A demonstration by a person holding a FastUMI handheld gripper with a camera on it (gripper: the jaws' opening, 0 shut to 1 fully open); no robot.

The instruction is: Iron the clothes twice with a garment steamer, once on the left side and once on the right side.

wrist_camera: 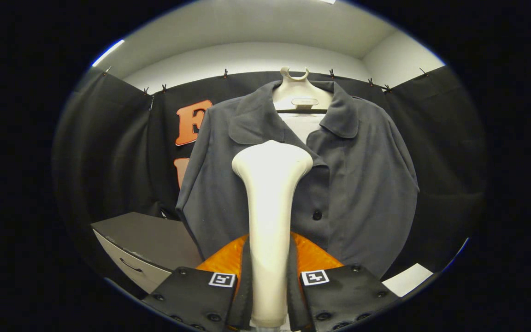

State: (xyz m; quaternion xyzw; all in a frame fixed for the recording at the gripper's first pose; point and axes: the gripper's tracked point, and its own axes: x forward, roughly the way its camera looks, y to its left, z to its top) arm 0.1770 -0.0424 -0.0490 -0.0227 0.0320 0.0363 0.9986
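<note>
A dark grey button-up shirt (357, 184) hangs on a pale hanger (300, 94) in front of the black cloth wall. My gripper (269, 276) is shut on the handle of a cream garment steamer (270, 203), both fingers pressing its sides. The steamer stands upright between the fingers. Its wide head sits before the shirt's chest, a little left of the button line. I cannot tell whether the head touches the cloth. A dark button (316, 215) shows just right of the steamer's neck.
A dark-topped cabinet (148, 244) with a pale drawer front stands low to the left of the shirt. A white flat piece (406, 279) lies low on the right. Black cloth hangs behind and to both sides.
</note>
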